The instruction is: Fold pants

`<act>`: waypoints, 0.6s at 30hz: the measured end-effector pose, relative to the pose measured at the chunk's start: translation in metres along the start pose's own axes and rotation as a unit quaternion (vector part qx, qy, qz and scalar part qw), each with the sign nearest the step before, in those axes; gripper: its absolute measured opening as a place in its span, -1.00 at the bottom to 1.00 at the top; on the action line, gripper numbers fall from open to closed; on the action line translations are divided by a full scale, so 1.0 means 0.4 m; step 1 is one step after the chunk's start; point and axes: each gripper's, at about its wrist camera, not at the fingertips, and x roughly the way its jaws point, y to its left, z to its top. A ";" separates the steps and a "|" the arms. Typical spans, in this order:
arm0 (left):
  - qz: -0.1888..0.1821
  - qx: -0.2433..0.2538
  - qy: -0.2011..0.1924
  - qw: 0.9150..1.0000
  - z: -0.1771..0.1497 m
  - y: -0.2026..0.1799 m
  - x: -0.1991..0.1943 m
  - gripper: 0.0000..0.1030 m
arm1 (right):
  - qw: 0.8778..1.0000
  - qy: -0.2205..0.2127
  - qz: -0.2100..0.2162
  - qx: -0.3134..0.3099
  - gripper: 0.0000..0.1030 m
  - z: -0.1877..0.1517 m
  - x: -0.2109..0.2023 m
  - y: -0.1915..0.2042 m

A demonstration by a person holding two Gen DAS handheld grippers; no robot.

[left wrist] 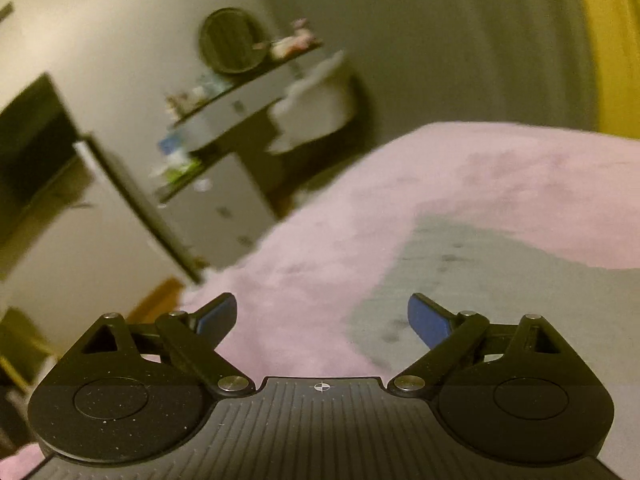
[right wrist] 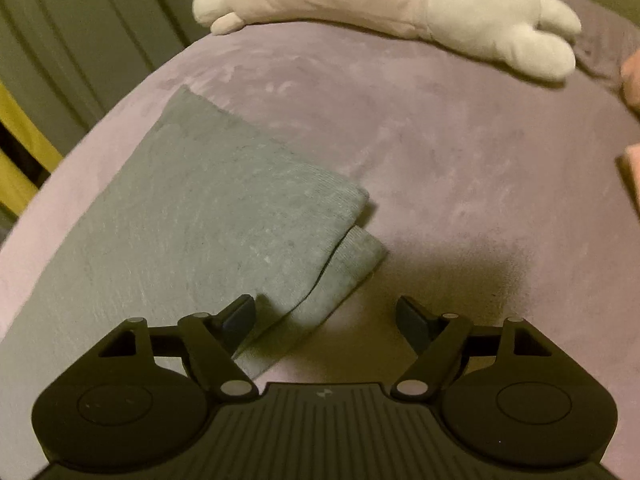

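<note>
The grey pants lie folded flat on the pink bed cover, with two ribbed cuffs stacked at their right corner. My right gripper is open and empty, just above the near right edge of the pants. In the left wrist view the pants show as a grey patch on the pink cover. My left gripper is open and empty, held above the bed at the pants' left edge. This view is blurred.
A white and pink plush rabbit lies across the far side of the bed. Pink cloth shows at the right edge. Beyond the bed's left edge stand a shelf unit and a dark screen.
</note>
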 end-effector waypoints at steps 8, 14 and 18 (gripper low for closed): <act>-0.214 0.048 0.045 0.975 -0.122 -0.251 -0.178 0.87 | 0.998 -0.007 0.051 0.036 0.67 0.038 0.028 -0.016; -0.252 0.067 0.073 0.963 -0.210 -0.369 -0.232 0.86 | 0.998 -0.003 0.065 0.022 0.60 0.030 0.023 -0.015; -0.278 0.010 0.133 0.951 -0.251 -0.369 -0.177 0.86 | 0.997 -0.002 0.075 0.027 0.46 0.022 0.018 -0.030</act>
